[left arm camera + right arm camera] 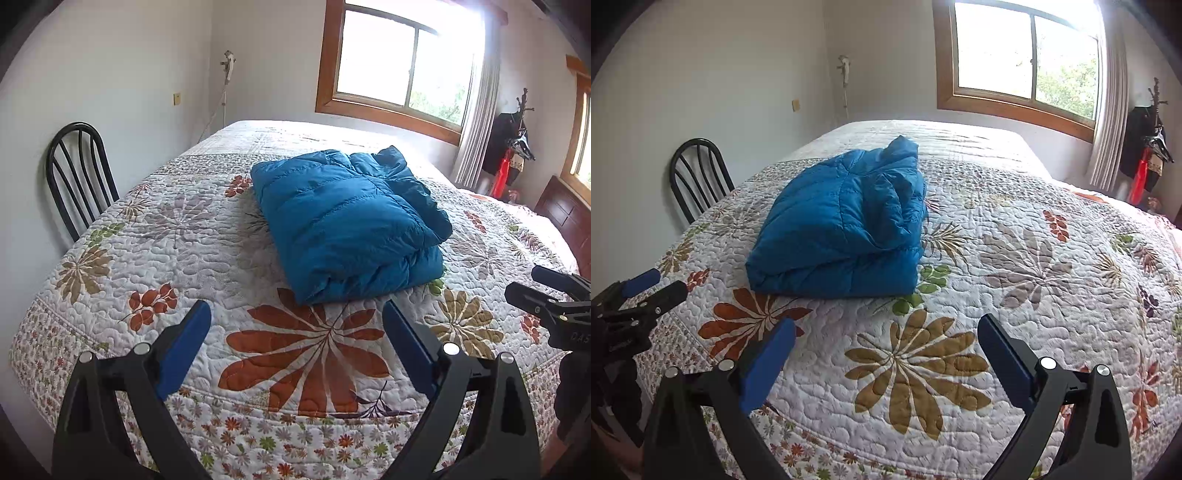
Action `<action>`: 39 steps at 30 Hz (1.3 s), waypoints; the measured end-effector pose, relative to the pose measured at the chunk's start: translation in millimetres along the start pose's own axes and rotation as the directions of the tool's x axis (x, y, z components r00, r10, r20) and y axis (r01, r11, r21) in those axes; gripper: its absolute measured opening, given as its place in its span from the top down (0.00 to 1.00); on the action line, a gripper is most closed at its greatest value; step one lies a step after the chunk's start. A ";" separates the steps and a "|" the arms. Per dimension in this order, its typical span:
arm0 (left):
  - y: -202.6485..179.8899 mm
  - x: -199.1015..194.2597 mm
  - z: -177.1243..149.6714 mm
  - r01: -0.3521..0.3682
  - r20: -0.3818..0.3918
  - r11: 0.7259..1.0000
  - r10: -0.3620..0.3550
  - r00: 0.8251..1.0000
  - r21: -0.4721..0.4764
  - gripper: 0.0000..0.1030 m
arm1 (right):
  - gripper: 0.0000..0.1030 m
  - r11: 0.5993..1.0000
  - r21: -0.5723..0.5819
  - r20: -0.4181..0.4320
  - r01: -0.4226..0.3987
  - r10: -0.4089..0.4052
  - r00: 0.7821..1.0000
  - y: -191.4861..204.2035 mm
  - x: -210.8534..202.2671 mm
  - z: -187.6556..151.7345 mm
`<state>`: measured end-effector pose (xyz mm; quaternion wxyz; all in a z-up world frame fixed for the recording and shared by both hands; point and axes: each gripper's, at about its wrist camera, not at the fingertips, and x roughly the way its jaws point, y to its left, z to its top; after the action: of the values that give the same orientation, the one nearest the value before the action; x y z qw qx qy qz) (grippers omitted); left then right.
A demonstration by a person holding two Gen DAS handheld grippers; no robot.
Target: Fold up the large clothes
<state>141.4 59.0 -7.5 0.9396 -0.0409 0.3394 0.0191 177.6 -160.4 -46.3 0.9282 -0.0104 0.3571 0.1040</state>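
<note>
A blue puffer jacket [351,218] lies folded into a thick bundle on the floral quilted bed [177,236]. It also shows in the right wrist view [842,229], left of centre. My left gripper [295,314] is open and empty, held above the quilt just short of the jacket's near edge. My right gripper [886,328] is open and empty, over the quilt to the right of the jacket and nearer the bed's foot. Each gripper shows at the edge of the other's view: the right gripper [535,284], the left gripper [661,284].
A black metal chair [79,177] stands by the left side of the bed against the white wall. A window [402,62] with a curtain is behind the bed. A coat rack [513,147] with dark clothes stands at the right. A dark wooden headboard [565,214] is far right.
</note>
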 end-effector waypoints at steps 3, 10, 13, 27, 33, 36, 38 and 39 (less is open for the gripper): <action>-1.5 -13.4 -4.9 -0.036 0.009 0.999 0.036 0.999 0.003 0.09 | 0.04 1.000 0.006 -0.008 0.010 -0.010 1.000 2.5 -8.6 -6.6; -4.7 -47.5 -15.6 -0.066 0.049 0.998 0.066 0.997 0.008 0.05 | 0.04 1.000 0.016 0.008 -0.011 0.011 1.000 12.2 -35.6 -20.4; -5.6 -58.7 -18.6 -0.074 0.061 0.997 0.074 0.995 0.007 0.04 | 0.04 1.000 0.010 0.014 -0.002 0.001 1.000 17.3 -44.7 -24.9; -6.2 -89.5 -32.8 -0.091 0.080 0.996 0.091 0.993 0.007 0.03 | 0.04 0.999 -0.009 0.039 0.035 -0.034 0.999 23.9 -73.3 -42.0; -6.6 -98.3 -36.2 -0.102 0.093 0.995 0.101 0.991 0.005 0.03 | 0.04 0.999 -0.015 0.055 0.034 -0.033 0.998 25.0 -82.0 -45.6; -8.4 -102.9 -37.4 -0.106 0.102 0.994 0.104 0.989 0.011 0.03 | 0.04 0.999 -0.015 0.060 0.033 -0.033 0.998 25.0 -84.3 -46.4; -9.5 -105.0 -38.1 -0.105 0.104 0.994 0.103 0.989 0.016 0.03 | 0.04 0.999 -0.016 0.063 0.032 -0.031 0.998 25.0 -86.1 -46.8; -10.0 -105.4 -38.3 -0.105 0.104 0.994 0.103 0.989 0.018 0.03 | 0.04 0.999 -0.016 0.066 0.031 -0.030 0.997 25.1 -87.1 -47.1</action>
<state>36.6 44.7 31.2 0.9540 -0.0111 0.2922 0.0663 78.5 -156.4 -22.0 0.9408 -0.0203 0.3254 0.0934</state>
